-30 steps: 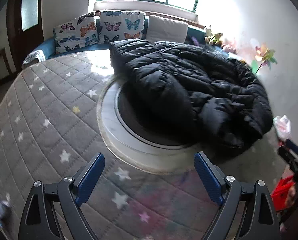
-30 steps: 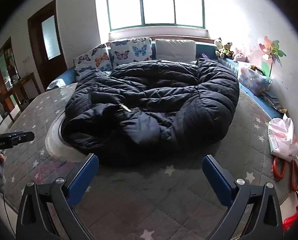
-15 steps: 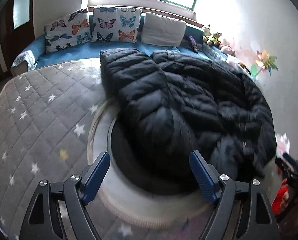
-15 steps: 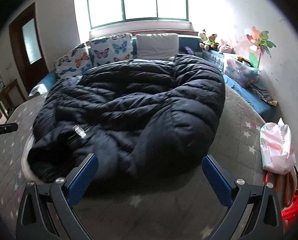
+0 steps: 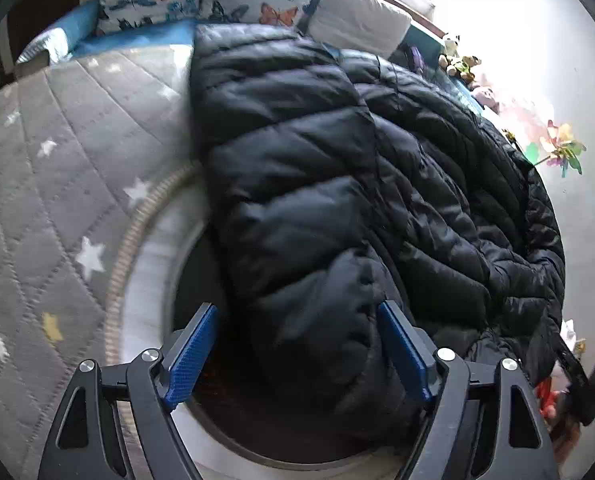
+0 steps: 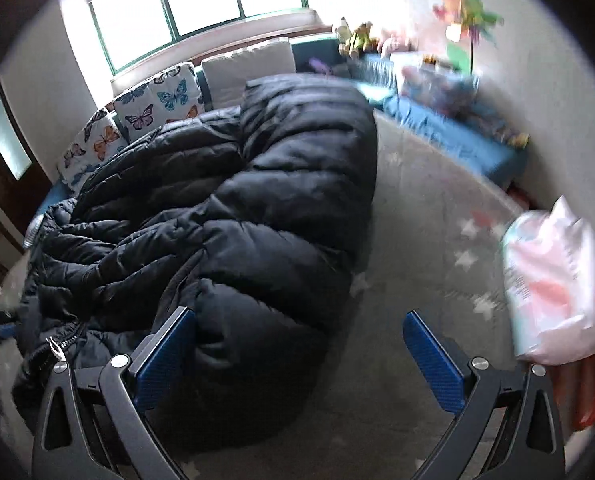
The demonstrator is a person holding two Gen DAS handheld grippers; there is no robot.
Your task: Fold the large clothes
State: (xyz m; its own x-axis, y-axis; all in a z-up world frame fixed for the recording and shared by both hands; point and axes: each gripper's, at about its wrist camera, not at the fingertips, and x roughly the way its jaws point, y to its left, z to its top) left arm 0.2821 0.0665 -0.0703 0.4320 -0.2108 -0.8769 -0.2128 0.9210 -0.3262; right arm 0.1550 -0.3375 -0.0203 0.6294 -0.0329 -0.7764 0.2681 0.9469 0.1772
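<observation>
Jacket (image 5: 317,208), black and quilted, lies spread over the grey star-patterned mat (image 5: 57,184), its near end covering part of the round white-rimmed disc (image 5: 145,280). My left hand-held gripper (image 5: 297,344) straddles that near end, jaws closing but pads not yet pressing. My right hand-held gripper (image 6: 297,352) stands wide at the jacket's opposite edge, gripping nothing.

Daylight floods in from the window (image 6: 201,4) at the back, blowing out the wall (image 5: 537,40) at upper right to white glare in both views. Fisheye curvature bends everything toward dark, vignetted corners. Motion blur smears the mat (image 5: 57,200) edges and the plastic bag (image 6: 549,280), while the black jacket (image 5: 317,200) shows soft sheen.
</observation>
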